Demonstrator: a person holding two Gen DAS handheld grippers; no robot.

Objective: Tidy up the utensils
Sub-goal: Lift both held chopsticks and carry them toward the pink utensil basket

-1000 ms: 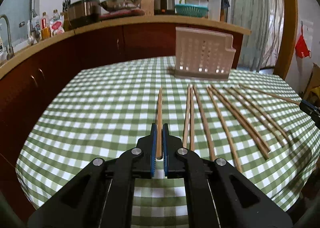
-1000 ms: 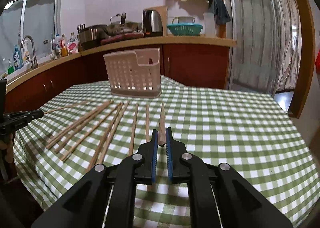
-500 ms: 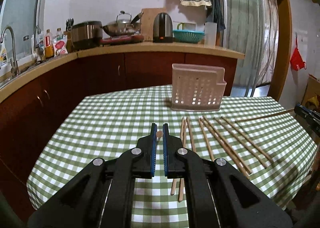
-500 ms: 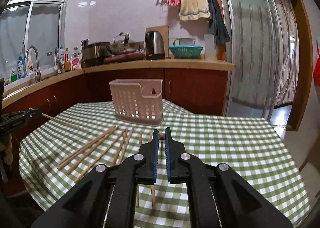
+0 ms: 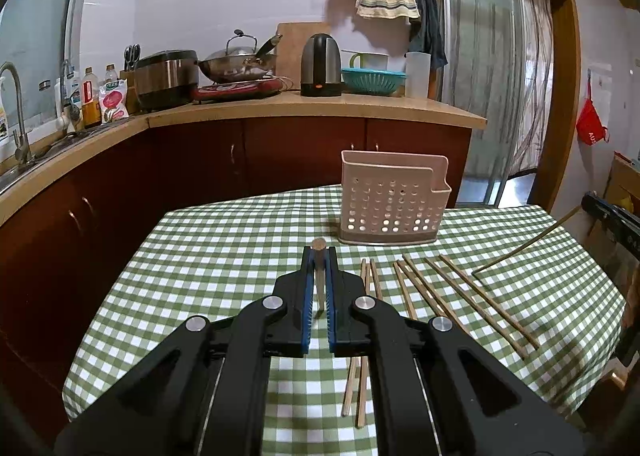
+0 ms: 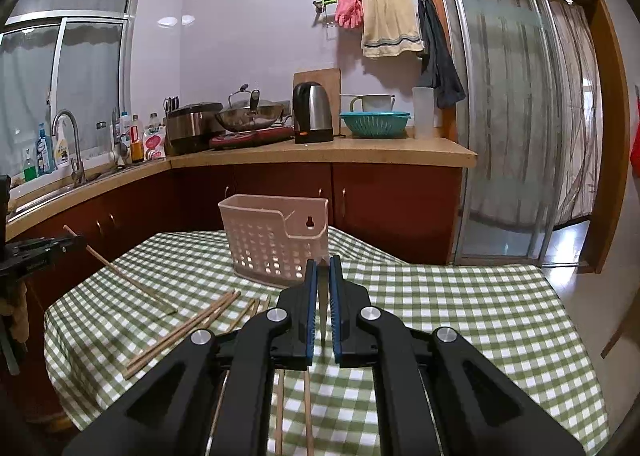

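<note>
Both grippers are mid-carry, each with one chopstick. Left gripper [image 5: 319, 258] jaws are clenched on a chopstick [image 5: 319, 244] whose butt end pokes out at the tips, raised above the desk [image 5: 224, 256]. Right gripper [image 6: 323, 268] jaws are likewise clenched on its chopstick [image 6: 322, 296], seen edge-on between the blue pads. The basket [image 5: 394, 201] stands upright ahead of both, at the desk's far edge, and looks empty. Loose chopsticks [image 5: 440, 292] lie on the cloth in front of the basket, nearer the grippers. Step in hand: transport to the basket. The next move probably calls for tipping each stick upright, centring over the basket's open top, lowering, then releasing. One gripper at a time would avoid a clash.
</note>
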